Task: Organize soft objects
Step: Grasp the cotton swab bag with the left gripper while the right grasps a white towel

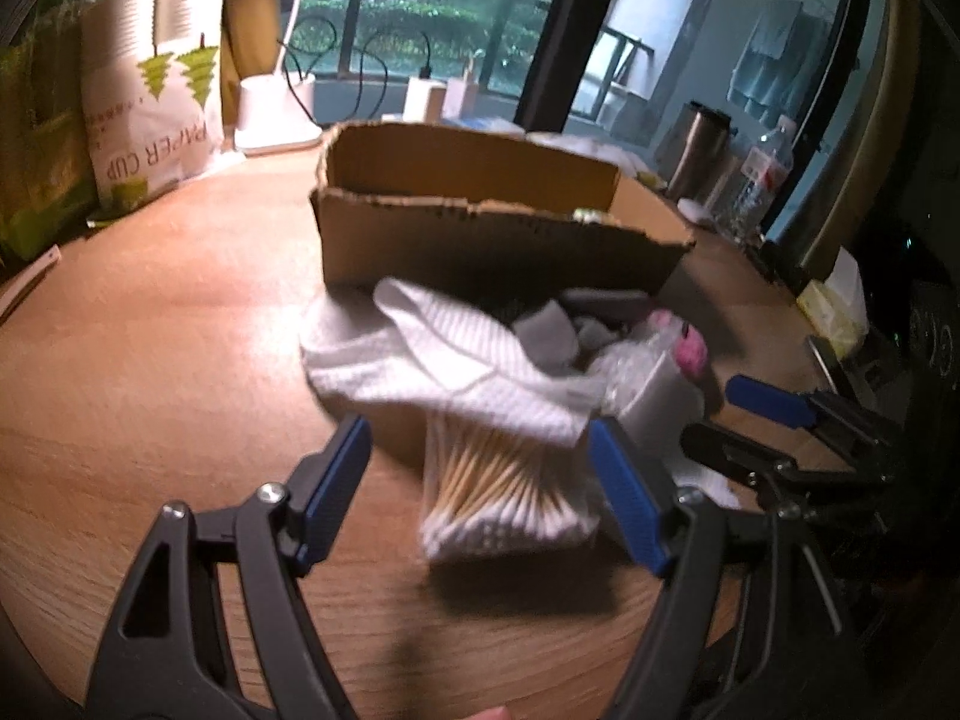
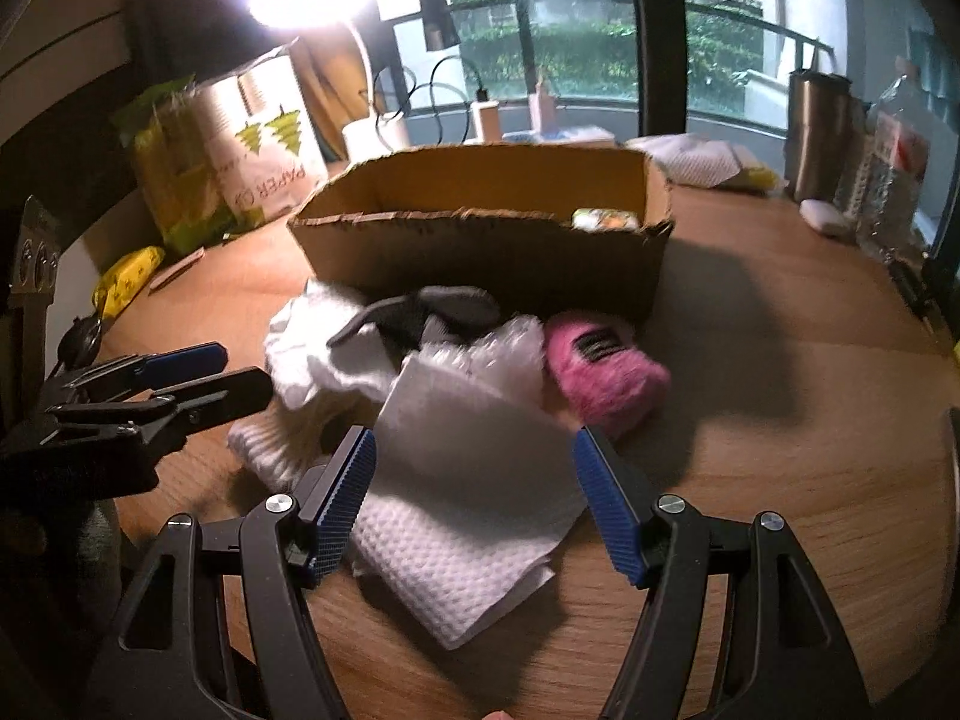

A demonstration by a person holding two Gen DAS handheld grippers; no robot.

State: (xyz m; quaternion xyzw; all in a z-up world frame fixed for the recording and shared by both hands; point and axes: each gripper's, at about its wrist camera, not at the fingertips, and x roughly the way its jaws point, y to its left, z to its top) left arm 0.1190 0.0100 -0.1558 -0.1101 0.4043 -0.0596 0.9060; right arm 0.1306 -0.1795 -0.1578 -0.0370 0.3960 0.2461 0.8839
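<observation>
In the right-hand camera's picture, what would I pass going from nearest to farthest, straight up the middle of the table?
Right gripper → white paper towel → bubble wrap → cardboard box → window railing.

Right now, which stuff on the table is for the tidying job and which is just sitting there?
For the job:
brown cardboard box
white ribbed sock
bundle of cotton swabs
white quilted paper towel
fluffy pink yarn ball

Just lying about:
white paper cup bag
steel tumbler
clear plastic bottle
</observation>
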